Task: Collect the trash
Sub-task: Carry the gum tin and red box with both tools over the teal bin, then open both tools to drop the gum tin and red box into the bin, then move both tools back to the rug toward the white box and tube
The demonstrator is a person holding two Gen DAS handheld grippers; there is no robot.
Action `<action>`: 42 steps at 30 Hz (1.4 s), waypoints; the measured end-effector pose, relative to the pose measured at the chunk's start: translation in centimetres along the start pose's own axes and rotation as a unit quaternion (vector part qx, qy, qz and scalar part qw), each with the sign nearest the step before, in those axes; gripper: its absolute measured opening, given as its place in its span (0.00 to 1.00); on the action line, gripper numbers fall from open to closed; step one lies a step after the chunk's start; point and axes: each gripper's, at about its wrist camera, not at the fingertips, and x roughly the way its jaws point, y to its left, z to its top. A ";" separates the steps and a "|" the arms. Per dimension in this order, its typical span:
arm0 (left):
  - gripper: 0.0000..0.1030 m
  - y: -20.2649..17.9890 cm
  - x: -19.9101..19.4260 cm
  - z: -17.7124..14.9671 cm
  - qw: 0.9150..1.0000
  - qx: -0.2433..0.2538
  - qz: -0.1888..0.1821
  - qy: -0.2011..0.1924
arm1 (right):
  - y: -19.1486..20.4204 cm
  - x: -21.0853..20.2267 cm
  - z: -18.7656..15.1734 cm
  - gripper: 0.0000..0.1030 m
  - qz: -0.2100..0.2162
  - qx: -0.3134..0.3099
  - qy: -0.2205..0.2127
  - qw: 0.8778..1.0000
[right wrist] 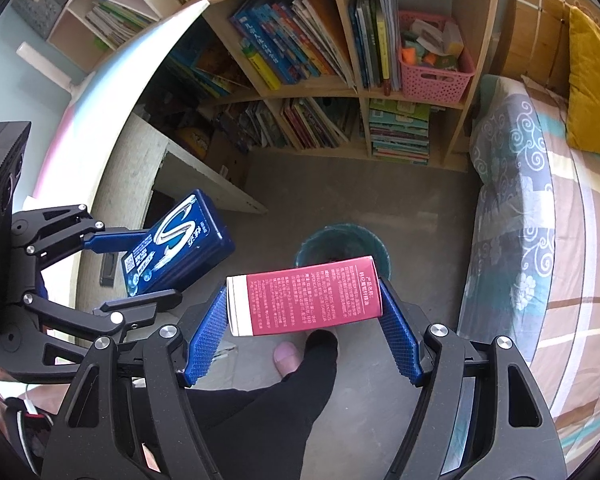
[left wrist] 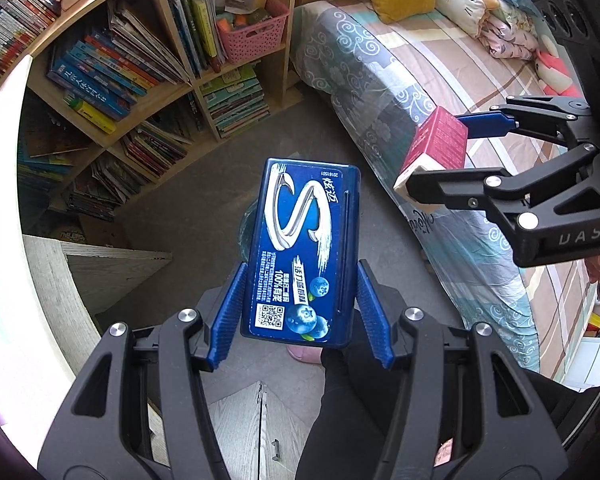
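Note:
My left gripper (left wrist: 300,308) is shut on a blue gum box (left wrist: 300,252) with a white S logo, held upright above the floor. It also shows in the right wrist view (right wrist: 178,244), held by the left gripper (right wrist: 134,268). My right gripper (right wrist: 302,312) is shut on a red and white carton (right wrist: 304,300), held crosswise. In the left wrist view that carton (left wrist: 436,146) and the right gripper (left wrist: 456,156) are at the right, over the bed edge. A teal waste bin (right wrist: 340,240) stands on the floor just beyond the red carton, partly hidden by it.
A wooden bookshelf (right wrist: 340,92) full of books with a pink basket (right wrist: 436,76) lines the far wall. A bed (right wrist: 540,216) with patterned cover is at the right. A white desk (right wrist: 140,184) is at the left. The person's leg (right wrist: 284,400) and pink slipper are below.

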 end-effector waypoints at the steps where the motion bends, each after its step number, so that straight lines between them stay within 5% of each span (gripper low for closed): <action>1: 0.50 0.0 0.1 0.1 1.000 0.000 0.000 0.001 | 0.0 0.1 0.0 0.69 0.001 0.000 0.001 1.000; 14: 0.50 0.3 1.3 0.7 1.000 -0.003 0.000 0.010 | -0.4 0.3 1.2 0.70 0.004 -0.003 0.002 1.000; 21: 0.57 0.6 2.0 1.2 1.000 -0.014 -0.003 0.017 | -1.6 -0.1 1.7 0.84 0.025 0.037 0.001 0.999; 24: 0.67 1.0 2.0 1.2 1.000 -0.022 -0.001 0.013 | -1.8 -0.4 1.8 0.85 0.029 0.045 -0.005 0.999; 42: 0.67 1.9 1.2 0.8 0.999 -0.031 0.009 0.004 | -1.2 -0.6 2.4 0.85 0.018 0.029 -0.003 0.999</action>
